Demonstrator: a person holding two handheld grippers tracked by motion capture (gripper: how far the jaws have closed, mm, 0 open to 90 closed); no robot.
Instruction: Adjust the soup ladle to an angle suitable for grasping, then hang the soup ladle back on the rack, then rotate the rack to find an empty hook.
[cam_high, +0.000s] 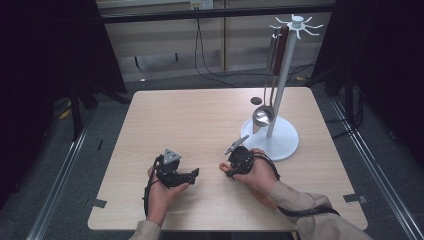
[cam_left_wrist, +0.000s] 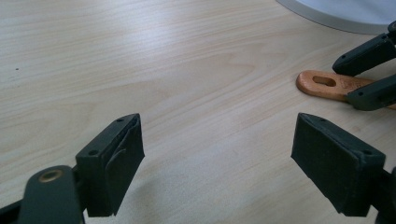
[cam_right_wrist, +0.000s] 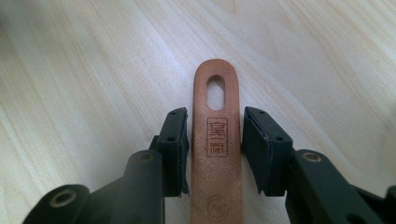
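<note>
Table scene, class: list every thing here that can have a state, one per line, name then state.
Left claw: open, holding nothing, just above the table.
Right claw: jaws on both sides of the wooden handle, closed or nearly closed on it.
Wooden handle: lying flat on the table, hanging hole at its free end.
Ladle: hanging on the rack, bowl down.
Rack: upright on its round base.

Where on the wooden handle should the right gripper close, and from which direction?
On the flat stem just behind the hanging slot, jaws across its two narrow edges, coming in along its length from the plain end. The wooden handle already lies between the right gripper pads, and its parallel edges suit that squeeze.
</note>
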